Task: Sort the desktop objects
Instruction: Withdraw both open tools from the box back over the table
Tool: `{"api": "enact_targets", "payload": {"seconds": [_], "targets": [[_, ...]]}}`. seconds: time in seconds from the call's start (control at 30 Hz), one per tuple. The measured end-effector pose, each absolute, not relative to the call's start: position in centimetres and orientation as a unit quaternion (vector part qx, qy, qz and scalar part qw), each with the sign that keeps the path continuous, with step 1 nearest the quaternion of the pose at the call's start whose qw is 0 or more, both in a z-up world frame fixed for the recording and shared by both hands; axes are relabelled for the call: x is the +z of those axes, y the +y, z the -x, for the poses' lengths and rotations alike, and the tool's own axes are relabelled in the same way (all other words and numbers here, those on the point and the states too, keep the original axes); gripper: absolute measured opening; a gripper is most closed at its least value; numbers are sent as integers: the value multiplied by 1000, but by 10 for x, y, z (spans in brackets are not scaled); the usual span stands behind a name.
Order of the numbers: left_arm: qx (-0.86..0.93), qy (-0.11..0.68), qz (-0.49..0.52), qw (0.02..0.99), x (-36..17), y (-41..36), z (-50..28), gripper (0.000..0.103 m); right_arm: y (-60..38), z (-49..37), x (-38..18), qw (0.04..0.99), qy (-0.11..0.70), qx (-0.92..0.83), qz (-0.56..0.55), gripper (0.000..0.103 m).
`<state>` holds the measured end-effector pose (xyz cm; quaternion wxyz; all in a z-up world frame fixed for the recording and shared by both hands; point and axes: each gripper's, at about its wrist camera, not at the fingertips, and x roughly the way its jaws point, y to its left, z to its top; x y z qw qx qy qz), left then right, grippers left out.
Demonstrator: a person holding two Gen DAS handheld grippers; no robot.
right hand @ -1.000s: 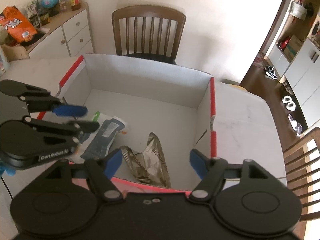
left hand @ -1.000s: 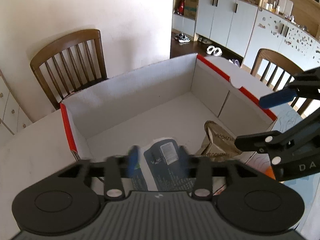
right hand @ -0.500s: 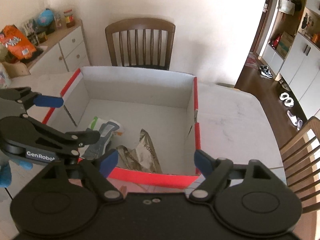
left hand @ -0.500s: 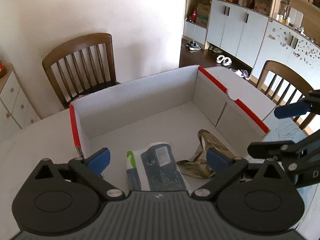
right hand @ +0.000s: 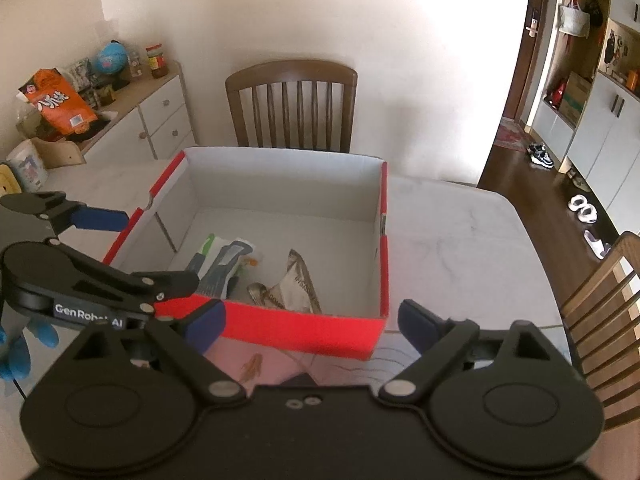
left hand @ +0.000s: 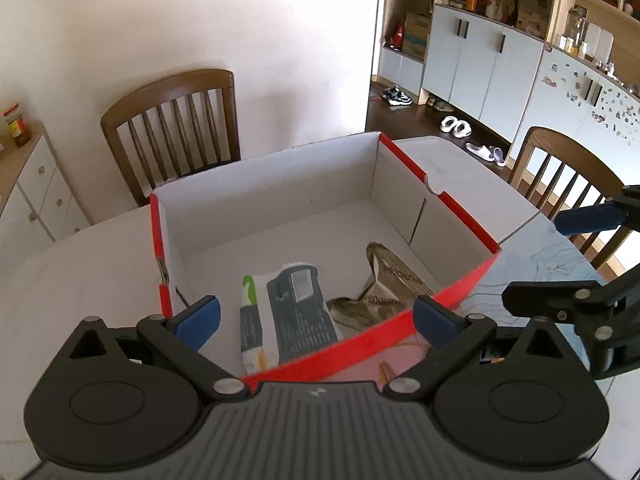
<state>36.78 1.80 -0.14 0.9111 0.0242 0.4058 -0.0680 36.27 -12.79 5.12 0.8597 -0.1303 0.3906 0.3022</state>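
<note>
Left tool [left hand: 316,316] hangs w/ blue pads spread wide, nothing between them, just over the near red rim of the box [left hand: 460,284]. Right tool [right hand: 310,322] is beside it, jaws opening, already wide & empty, also at the box's near side. Under both, at the counter's near edge, a pinkish drawn sheet [right hand: 276,364] lies flat, partly tucked beneath the box. Box is white inside w/ red edging, open-topped, sitting mid-counter [right hand: 452,240]. Inside, toward its near wall: a dark blue/white pouch [left hand: 288,312] w/ green & orange marks on the left, and a crumpled tan-gold packet [left hand: 384,288] just beside it on the right; can't tell if they touch. Rest of box floor is bare. Past the counter's far edge a wooden chair [right hand: 292,104] stands vs the white wall; another chair [left hand: 560,176] sits at the right edge.
</note>
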Motion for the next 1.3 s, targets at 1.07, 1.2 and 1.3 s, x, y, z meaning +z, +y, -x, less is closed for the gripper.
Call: {"api": "enact_targets", "payload": {"seconds": [1.07, 1.2, 1.3], "targets": [[-62, 362, -22, 930, 3, -2, -227, 103, -210, -262, 34, 868, 350, 329, 123, 102], [-65, 366, -23, 928, -9, -3, -207, 103, -212, -248, 28, 866, 347, 333, 134, 102], [-63, 372, -25, 926, -17, -3, -196, 103, -215, -241, 22, 865, 351, 333, 133, 102]]}}
